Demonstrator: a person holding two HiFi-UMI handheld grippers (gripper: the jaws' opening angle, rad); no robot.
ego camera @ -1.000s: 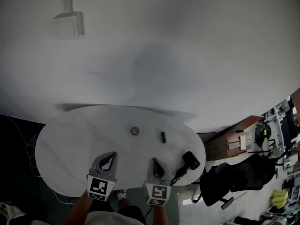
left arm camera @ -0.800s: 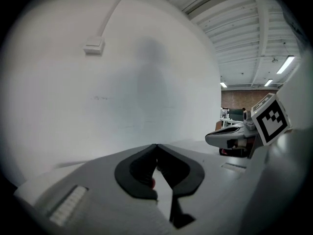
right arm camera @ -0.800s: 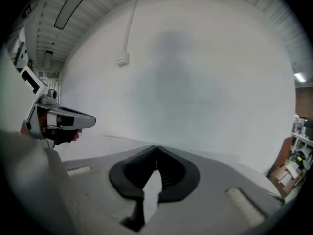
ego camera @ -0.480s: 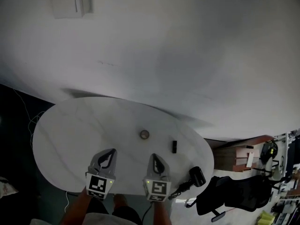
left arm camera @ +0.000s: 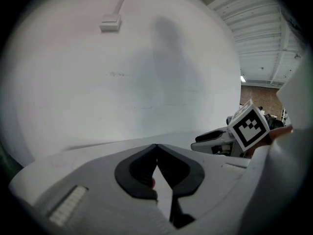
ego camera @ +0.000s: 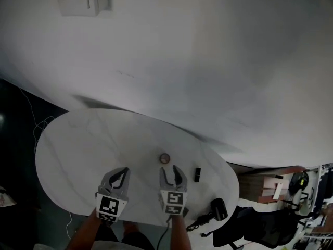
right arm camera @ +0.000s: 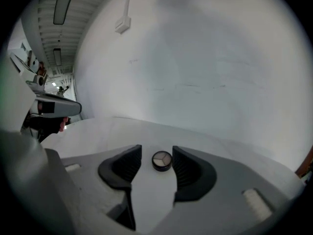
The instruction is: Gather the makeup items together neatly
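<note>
1. Head view: white oval tabletop [ego camera: 78,155]. The left hand-held gripper [ego camera: 120,172] and right hand-held gripper [ego camera: 171,170] are at its near edge. A round compact [ego camera: 164,157] lies just ahead of the right one, and a small dark stick [ego camera: 197,174] is further right.
2. Left gripper view: jaws closed, tips meeting.
3. Right gripper view: jaws apart and opening. The compact lies on the tabletop between their tips, not gripped.

My left gripper [ego camera: 118,177] and right gripper [ego camera: 173,172] were light grey moulded bodies, each tapering to two curved jaws. Black ribbed pads [right arm camera: 190,173] lined the inner jaw faces. A pale ribbed patch [left arm camera: 66,207] sat on each body's shoulder. Each near end carried a white cube with black square markers: left cube [ego camera: 109,207], right cube [ego camera: 173,202]. A thin dark cable [ego camera: 162,236] left the right unit. The right jaws were opening, pressing on nothing.
</note>
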